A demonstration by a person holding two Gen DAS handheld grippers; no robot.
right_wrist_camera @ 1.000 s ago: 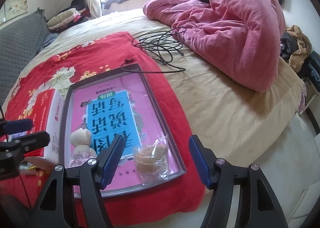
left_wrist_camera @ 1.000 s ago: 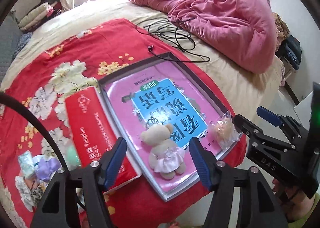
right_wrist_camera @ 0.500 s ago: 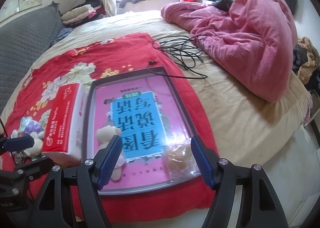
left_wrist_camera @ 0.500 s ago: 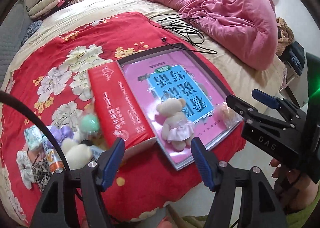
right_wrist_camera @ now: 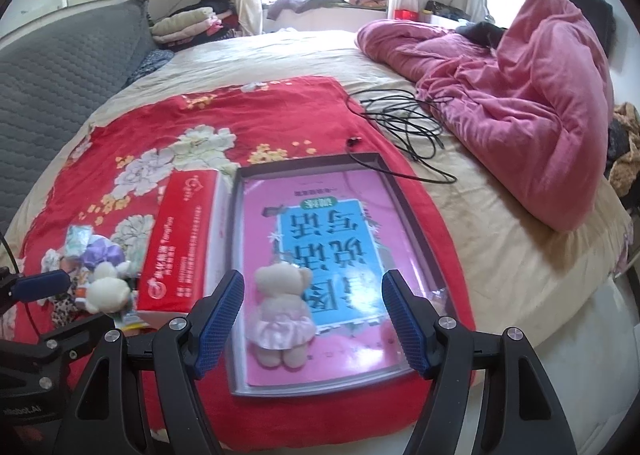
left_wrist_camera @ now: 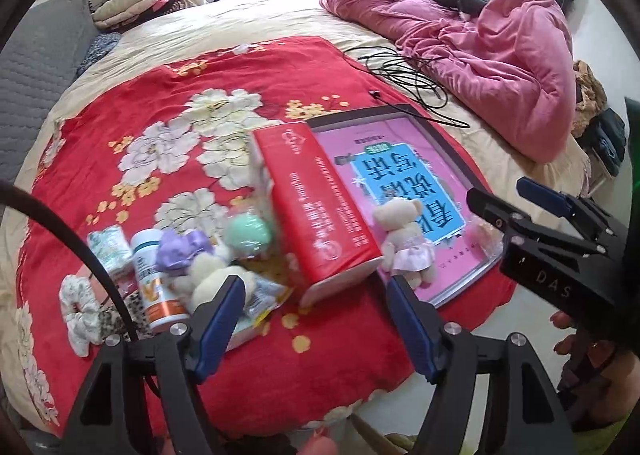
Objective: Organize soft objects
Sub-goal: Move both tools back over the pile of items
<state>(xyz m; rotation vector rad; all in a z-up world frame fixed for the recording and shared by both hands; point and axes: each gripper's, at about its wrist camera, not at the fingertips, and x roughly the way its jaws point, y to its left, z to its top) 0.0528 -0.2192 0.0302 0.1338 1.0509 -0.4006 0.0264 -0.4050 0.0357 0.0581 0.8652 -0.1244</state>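
Note:
A small teddy bear in a pink skirt lies on the pink book in a grey tray. A clear bag with an orange item lies at the tray's near right corner. Left of a red tissue box is a pile: a white plush, a purple bow, a green ball, scrunchies. My left gripper is open over the box's near end. My right gripper is open around the bear's near side.
A red floral cloth covers the bed's near part. A white bottle and packets lie in the pile. A black cable coils beyond the tray. A pink duvet is heaped at the right. The bed edge is close below.
Both grippers have pulled back and swung left. The left view now takes in the pile left of the red box; the right view now centres on the bear instead of the clear bag.

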